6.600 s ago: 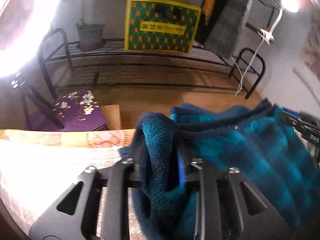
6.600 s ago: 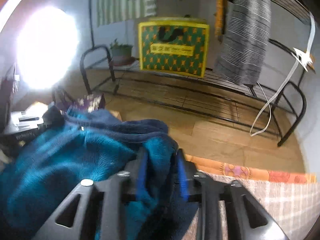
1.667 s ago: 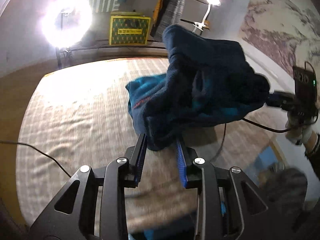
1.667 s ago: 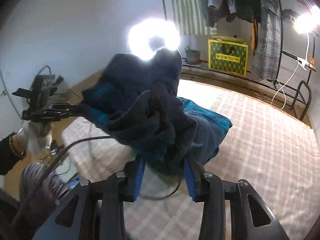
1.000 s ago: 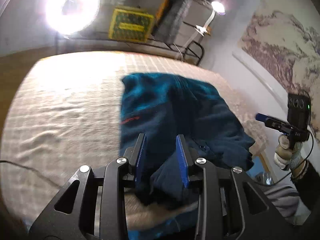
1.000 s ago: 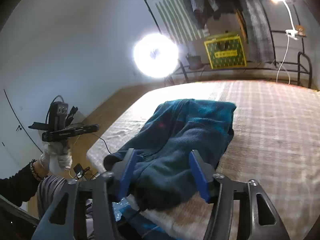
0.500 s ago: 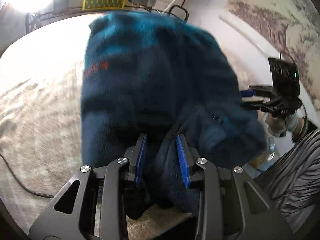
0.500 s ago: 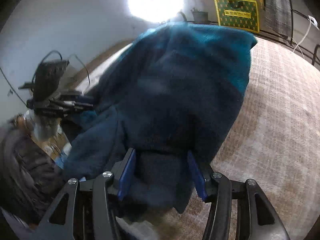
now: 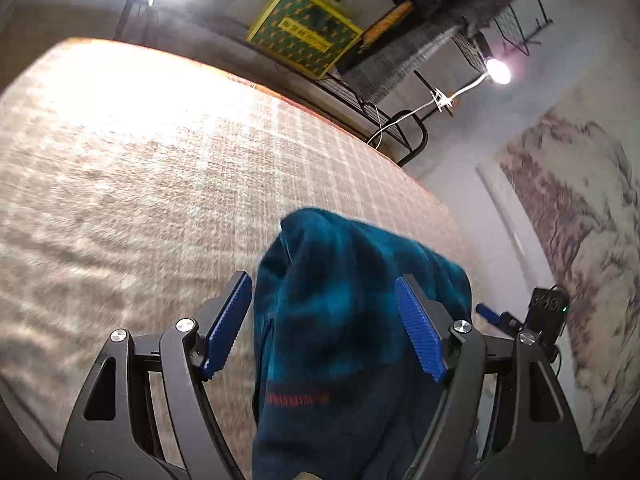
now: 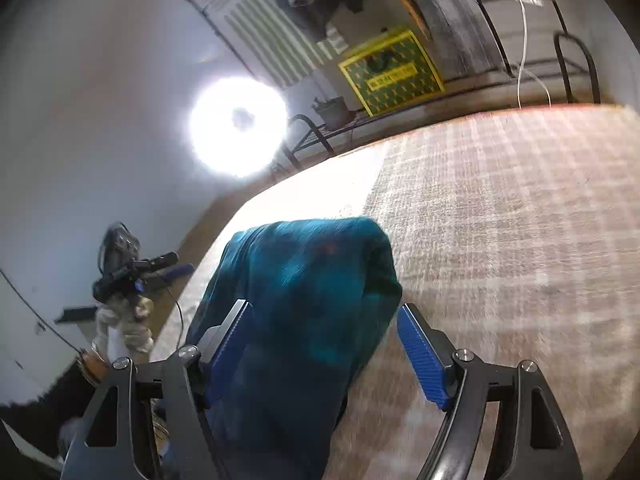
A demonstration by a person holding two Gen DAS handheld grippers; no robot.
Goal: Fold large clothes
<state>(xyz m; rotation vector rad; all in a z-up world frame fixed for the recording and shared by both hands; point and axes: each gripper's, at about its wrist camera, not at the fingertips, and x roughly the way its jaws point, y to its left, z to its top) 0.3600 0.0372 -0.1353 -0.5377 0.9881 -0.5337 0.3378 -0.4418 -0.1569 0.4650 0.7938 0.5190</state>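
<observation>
Teal fleece garment (image 9: 344, 320): folded bundle at bed (image 9: 120, 168) near edge. Left tongs (image 9: 324, 328), right tongs (image 10: 324, 344): spread wide, gripping nothing. Next, likely: regrasp an edge, fold once more.

No legible text anywhere in either view. Yellow-and-green patterned box (image 9: 306, 38) on the rack carries a yellow label band with dark characters, too blurred and small to read from the left wrist; same box (image 10: 392, 70) from the right wrist, band likewise unreadable. Teal fleece garment (image 9: 352, 320) shows a short red mark low on its front, possibly embroidery or a logo, but no letters can be made out.
</observation>
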